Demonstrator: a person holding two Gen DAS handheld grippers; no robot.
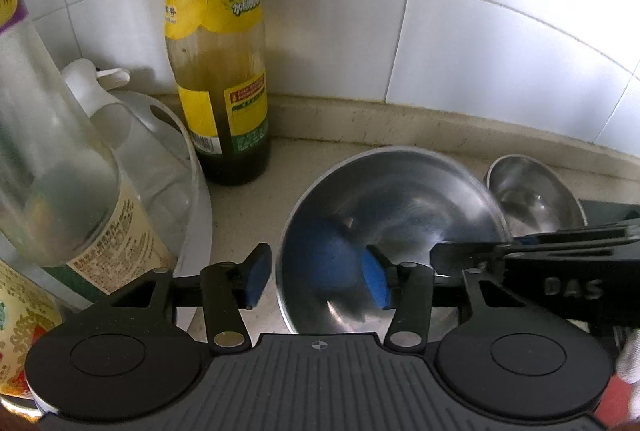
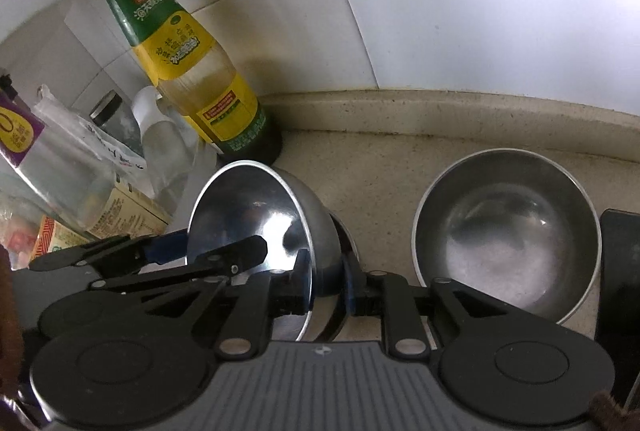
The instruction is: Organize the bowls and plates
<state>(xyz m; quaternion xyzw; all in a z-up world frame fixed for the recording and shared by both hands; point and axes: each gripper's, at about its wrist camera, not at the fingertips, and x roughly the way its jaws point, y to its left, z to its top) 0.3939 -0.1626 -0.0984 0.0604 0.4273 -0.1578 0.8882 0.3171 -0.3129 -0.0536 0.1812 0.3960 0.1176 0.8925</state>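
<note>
Slippage is threatening the tilted steel bowl (image 2: 256, 215) near the counter's left-hand bottles: right gripper (image 2: 326, 287) is pinching its rim, left gripper (image 1: 318, 281) fingers are straddling it spread, risking collision with the far-right second bowl (image 2: 508, 235).

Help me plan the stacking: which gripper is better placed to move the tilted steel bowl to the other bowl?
Right, likely. The right gripper pinches the tilted bowl at its rim, the other bowl beside it; the left gripper straddles that rim, open.

Silver bowls (image 2: 508, 231), yellow-green bottle (image 1: 218, 43)
</note>
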